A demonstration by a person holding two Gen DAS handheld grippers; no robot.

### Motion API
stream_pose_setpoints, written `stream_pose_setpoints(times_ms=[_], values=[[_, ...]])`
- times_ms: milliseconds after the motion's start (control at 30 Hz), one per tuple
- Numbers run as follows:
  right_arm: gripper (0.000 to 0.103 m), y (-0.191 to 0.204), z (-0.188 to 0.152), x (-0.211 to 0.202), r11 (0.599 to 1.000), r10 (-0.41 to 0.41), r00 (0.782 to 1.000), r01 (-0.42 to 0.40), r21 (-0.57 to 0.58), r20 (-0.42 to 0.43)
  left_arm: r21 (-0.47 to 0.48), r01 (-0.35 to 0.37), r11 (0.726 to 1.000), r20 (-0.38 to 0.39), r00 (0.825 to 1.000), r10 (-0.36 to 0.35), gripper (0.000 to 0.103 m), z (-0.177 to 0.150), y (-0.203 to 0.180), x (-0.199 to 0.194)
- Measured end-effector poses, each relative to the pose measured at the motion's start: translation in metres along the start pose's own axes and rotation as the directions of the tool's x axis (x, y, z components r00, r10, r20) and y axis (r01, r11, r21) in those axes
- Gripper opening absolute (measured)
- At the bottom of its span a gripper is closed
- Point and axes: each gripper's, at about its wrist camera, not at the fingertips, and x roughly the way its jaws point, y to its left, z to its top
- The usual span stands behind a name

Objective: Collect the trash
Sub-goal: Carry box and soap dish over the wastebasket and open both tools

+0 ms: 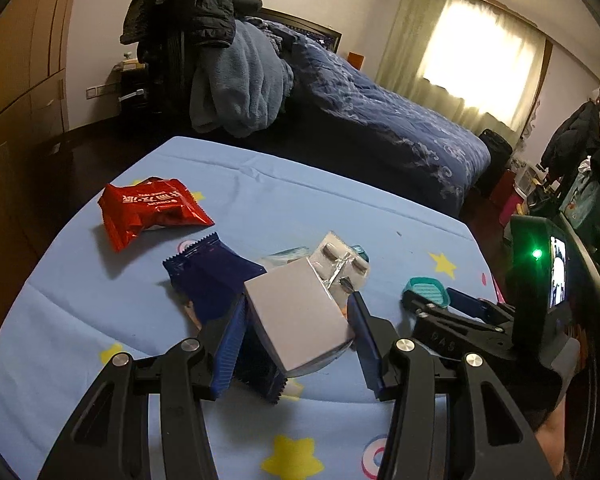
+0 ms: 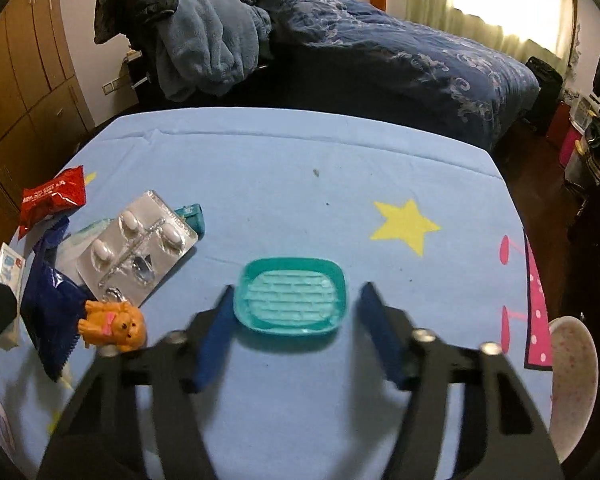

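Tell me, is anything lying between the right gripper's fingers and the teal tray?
Nothing visible does. The teal tray sits on bare blue cloth just ahead of the right gripper, its fingers flanking the tray without touching it; the blister pack lies off to the left.

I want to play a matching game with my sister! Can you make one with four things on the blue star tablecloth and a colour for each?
Things:
1. snack wrapper
2. soap dish
3. toy dog
4. blister pack

Colours:
A. silver
B. orange
C. red
D. teal

Pairs: 1-C, 2-D, 3-B, 4-A
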Motion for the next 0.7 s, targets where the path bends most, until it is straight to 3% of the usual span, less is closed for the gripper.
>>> stream_pose_setpoints(times_ms=[333, 700], values=[[0.055, -0.027, -0.021, -0.023, 0.999, 0.002, 1.000, -0.002, 0.054, 0.003, 0.036, -0.002, 0.999, 0.000, 1.000, 0.002, 0.051, -0.004, -0.015, -0.004], [0.055, -0.074, -0.061, -0.068, 0.989, 0.024, 0.999, -0.029, 0.144, 0.035, 0.107, 0.021, 0.994, -0.011, 1.000, -0.020, 0.052, -0.013, -0.057, -0.003]])
